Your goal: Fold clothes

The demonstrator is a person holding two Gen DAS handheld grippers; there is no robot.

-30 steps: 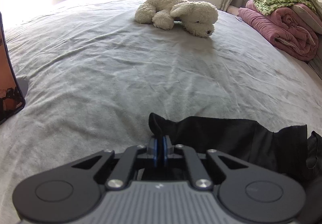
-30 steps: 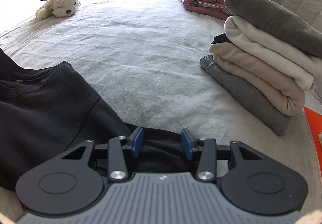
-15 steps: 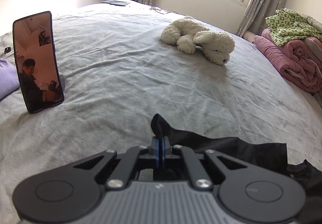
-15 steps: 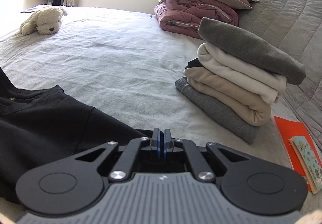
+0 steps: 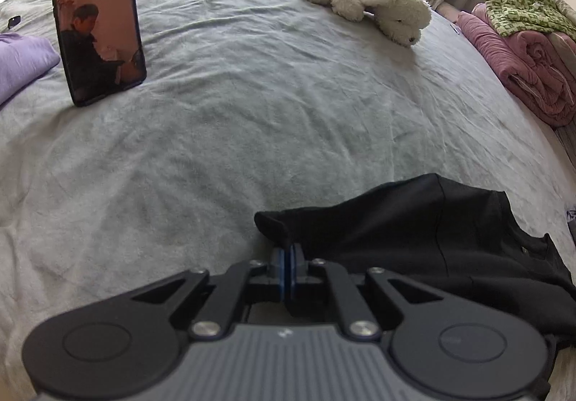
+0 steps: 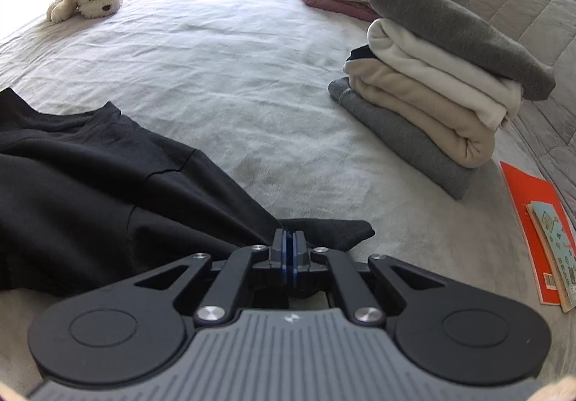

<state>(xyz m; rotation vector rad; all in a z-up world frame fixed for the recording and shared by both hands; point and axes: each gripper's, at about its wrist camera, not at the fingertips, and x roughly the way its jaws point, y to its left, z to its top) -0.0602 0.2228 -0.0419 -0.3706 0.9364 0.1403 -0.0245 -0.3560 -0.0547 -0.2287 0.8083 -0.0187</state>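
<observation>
Both hand-held grippers are pinching the same black t-shirt [image 5: 424, 235] right now. The left hand-held gripper [image 5: 287, 258] has its blue pads squeezed together on a bunched corner of the fabric, which pokes up just past the fingertips. The right hand-held gripper [image 6: 289, 249] is clamped the same way on another edge of the shirt, with a little pointed flap of cloth sticking out to the right of the tips.

The shirt itself lies rumpled on the grey bed [image 5: 252, 113], close in front of both cameras. From the left wrist view it spreads off to the right, and from the right wrist view it spreads off to the left, so it sits between the two grippers. You can see the neckline in the right wrist view near the far left edge.

Other stuff on the bed: a white plush dog [image 5: 370, 1] far back, a phone [image 5: 99, 16] standing upright on the left with a purple cloth [image 5: 21, 62] beside it, and a rolled pink blanket [image 5: 522, 70] with a green patterned garment [image 5: 522, 8] on top. On the right there's a neat stack of folded clothes [image 6: 435, 77], grey on top, then white, beige and grey below. Next to that stack lie an orange book [image 6: 529, 224] and a teal booklet [image 6: 558, 249] on top of it.
</observation>
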